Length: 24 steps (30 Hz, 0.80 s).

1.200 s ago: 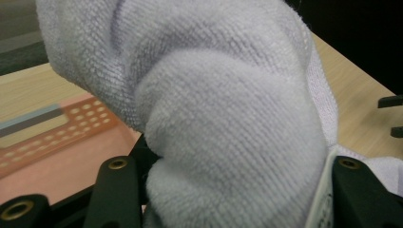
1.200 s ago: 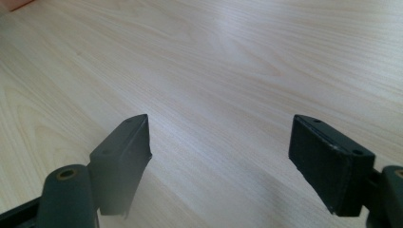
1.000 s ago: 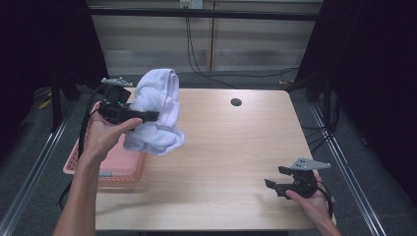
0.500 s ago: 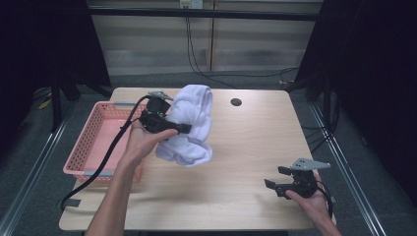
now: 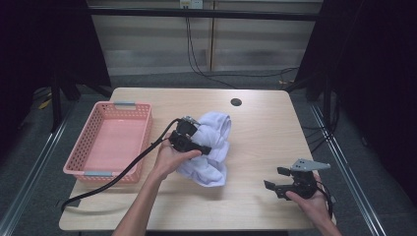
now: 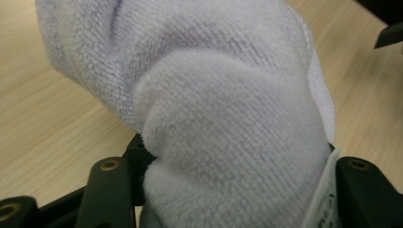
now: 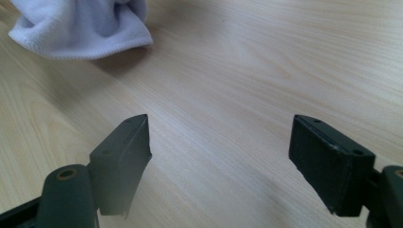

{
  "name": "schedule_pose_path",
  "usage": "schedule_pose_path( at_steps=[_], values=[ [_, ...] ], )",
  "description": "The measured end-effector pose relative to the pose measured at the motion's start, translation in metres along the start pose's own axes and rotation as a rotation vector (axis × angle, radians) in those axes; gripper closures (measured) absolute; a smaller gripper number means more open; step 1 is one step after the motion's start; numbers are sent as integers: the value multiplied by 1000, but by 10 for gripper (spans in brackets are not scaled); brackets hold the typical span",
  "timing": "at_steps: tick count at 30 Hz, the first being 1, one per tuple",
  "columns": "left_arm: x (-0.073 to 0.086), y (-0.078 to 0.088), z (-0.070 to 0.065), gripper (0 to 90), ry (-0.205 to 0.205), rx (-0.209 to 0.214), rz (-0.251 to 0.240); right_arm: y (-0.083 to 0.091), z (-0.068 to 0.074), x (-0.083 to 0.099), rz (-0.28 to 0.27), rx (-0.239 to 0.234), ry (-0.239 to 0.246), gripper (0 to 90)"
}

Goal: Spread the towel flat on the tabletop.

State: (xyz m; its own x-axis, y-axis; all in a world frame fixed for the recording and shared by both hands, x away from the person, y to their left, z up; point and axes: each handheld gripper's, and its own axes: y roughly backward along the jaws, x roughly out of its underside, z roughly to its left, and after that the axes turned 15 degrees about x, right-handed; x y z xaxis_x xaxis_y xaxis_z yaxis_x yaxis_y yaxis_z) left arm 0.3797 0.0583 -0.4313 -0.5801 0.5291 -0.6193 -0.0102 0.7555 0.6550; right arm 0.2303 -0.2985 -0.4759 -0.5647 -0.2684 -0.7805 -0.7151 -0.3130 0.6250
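While left gripper [image 5: 205,149] clamps towel [image 5: 212,147], forearm outstretched

Pink basket [image 5: 88,147] at table's [image 5: 275,123] left edge; dark round hole [image 5: 236,102] near far edge

No legible text, brand, number or sign is present. A white label [image 6: 322,199] sewn to the edge of the towel [image 6: 228,109] carries faint print, too blurred and cropped to read in the left gripper view.
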Motion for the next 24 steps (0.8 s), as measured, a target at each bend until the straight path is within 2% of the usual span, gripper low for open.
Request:
schedule_pose_path(
  at_steps=[3, 6, 7, 9, 13, 15, 17, 19, 22, 24],
  values=[
    [8, -15, 2, 380, 10, -17, 35, 0, 0, 0, 1, -1, 0, 218],
    [17, -31, 5, 333, 3, 3, 71, 0, 0, 0, 4, -2, -2, 218],
    [19, -35, 6, 312, 15, 7, 69, -1, 1, 0, 4, -2, 1, 219],
    [21, -38, 7, 252, 15, 19, 62, -1, 1, 1, 3, -3, 11, 218],
    [22, -29, 10, 157, 16, 47, 37, -1, 3, 1, 6, -10, 10, 218],
    [22, -23, 11, 145, 23, 21, 51, -2, 3, 1, 7, -11, 7, 218],
    [21, -17, 9, 138, 23, -13, 42, -2, 3, 0, 8, -12, 6, 213],
    [19, -12, 7, 136, 8, -18, 31, -3, 5, -1, 12, -14, 4, 207],
    [15, -7, 6, 137, 8, -5, 0, -4, 7, -1, 9, -17, 12, 207],
    [13, -3, 6, 143, 3, -19, -3, -4, 9, -2, 13, -21, 15, 207]
  ],
)
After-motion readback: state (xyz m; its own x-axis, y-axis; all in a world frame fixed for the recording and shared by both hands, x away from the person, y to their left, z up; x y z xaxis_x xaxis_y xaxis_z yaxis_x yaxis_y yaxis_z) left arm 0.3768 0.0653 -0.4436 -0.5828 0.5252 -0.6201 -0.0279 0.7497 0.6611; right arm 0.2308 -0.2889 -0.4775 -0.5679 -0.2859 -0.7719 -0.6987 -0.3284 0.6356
